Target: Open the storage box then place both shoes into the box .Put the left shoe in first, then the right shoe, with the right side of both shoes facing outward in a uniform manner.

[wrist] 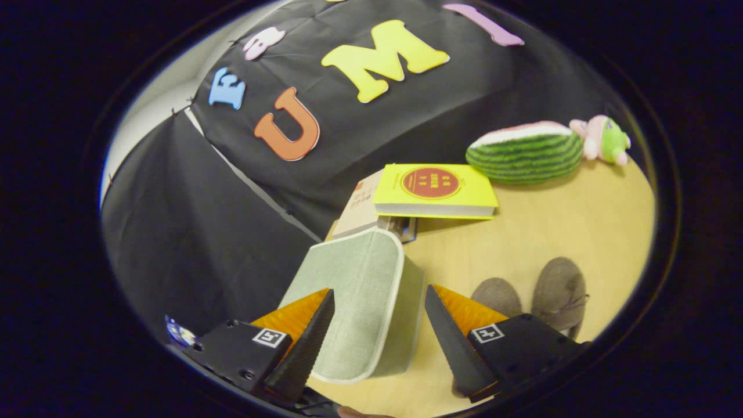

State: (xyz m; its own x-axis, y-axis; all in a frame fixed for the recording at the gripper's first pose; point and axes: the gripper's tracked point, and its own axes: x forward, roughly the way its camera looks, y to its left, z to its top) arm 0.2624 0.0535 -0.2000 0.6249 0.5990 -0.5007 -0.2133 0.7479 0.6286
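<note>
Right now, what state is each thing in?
Storage box: lid closed, sitting between the open jaws.
Gripper: open, holding nothing.
Shoes: side by side on the table, outside the box.
Yellow book: closed, lying flat on other books.

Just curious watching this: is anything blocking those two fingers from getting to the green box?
Nothing visible does. The gripper is open, and the green storage box, lid closed, sits right between and just ahead of its fingers. The two shoes stand off to the side on the table.
</note>
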